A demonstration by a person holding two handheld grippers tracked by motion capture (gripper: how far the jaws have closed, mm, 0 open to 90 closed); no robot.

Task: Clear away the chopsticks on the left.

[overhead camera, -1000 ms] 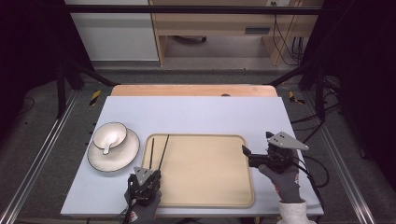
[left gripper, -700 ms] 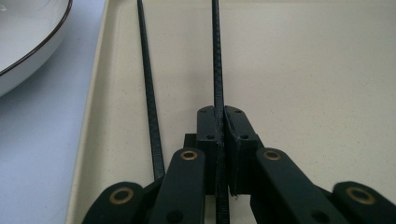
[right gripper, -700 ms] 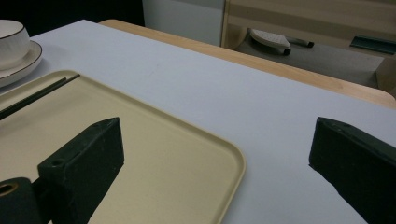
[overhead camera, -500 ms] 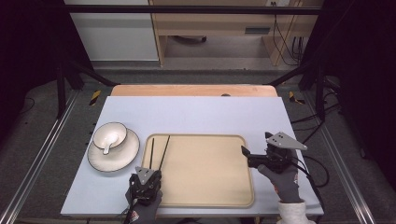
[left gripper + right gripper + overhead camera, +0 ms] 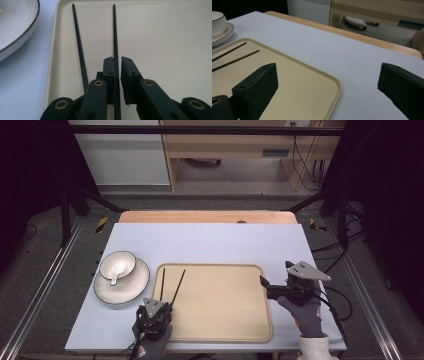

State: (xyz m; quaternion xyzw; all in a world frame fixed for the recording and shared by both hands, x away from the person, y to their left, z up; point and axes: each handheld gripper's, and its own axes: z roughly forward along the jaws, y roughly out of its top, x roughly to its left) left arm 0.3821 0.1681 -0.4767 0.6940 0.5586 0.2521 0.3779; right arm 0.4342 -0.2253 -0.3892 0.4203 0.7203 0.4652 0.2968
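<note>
Two thin black chopsticks lie at the left end of a beige tray. My left gripper is at their near ends. In the left gripper view its jaws stand around the right chopstick; they have just been opening, and a slim gap shows beside the stick. The other chopstick lies free to the left. My right gripper hovers wide open over the tray's right rim with nothing between its pads.
A white plate with a dark rim holds a small bowl and a spoon, left of the tray. The pale blue tabletop stretches behind the tray to a wooden back edge.
</note>
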